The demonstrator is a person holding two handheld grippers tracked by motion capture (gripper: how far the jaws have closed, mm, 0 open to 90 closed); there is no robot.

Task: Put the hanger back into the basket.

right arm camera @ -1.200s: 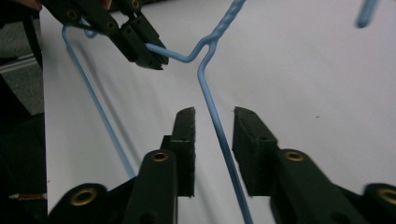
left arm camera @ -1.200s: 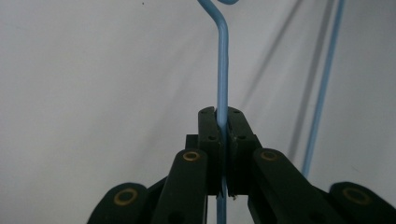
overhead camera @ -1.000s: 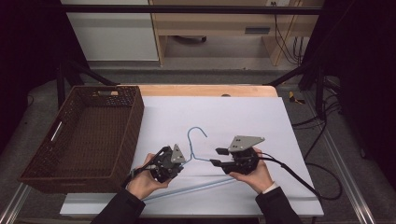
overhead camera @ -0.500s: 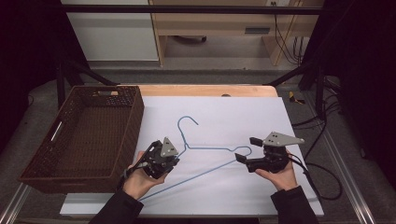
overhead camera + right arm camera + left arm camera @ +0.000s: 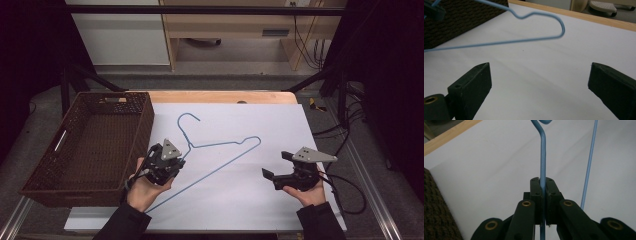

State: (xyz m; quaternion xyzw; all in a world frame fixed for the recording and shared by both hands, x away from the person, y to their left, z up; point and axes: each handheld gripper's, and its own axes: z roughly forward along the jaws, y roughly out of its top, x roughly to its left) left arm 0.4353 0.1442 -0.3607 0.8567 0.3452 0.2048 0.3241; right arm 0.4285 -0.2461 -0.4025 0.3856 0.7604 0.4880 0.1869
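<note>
Left tongs [image 5: 172, 161] clamp the blue hanger [image 5: 227, 150] near its neck, beside the basket [image 5: 85, 145] at the counter's left edge; right tongs [image 5: 274, 165], jaws just opened wide, hold nothing

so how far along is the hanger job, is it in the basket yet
Not yet. Done: the right gripper has just opened, nothing between its jaws, apart from the hanger. In hand: the left gripper is clamped on the blue wire hanger just below its hook. Left, probably: carrying it into the brown wicker basket, which looks empty.
</note>
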